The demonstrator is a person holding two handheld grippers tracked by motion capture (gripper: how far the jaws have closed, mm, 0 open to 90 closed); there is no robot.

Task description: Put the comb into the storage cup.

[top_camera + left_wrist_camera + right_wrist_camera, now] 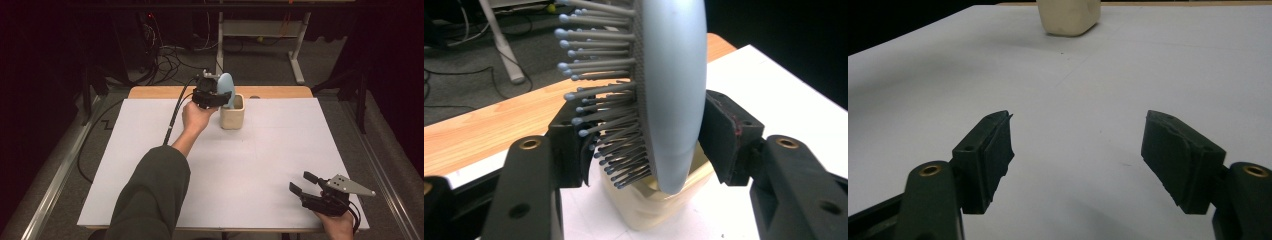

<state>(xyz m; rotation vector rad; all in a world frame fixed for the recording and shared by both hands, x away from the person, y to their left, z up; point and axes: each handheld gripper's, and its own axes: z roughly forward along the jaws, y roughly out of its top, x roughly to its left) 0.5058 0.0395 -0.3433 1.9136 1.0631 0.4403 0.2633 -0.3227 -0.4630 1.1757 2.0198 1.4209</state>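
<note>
I am holding the hairbrush (669, 95) in the left claw (212, 95), its handle inside the cup (232, 113) near the surface's far edge. Right claw (306, 186) is idling wide. Next, probably release.

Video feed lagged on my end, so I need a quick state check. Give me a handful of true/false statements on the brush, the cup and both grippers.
1. The left gripper has the hairbrush between its jaws. True.
2. The brush's handle end goes down into the cream cup. True.
3. The right gripper holds the cup. False: its jaws stand apart with nothing between them, near the table's front corner.
4. The cup lies tipped on its side. False: it stands upright, opening up.
5. The brush's bristles face the left-hand jaw in the left gripper view. True.
</note>
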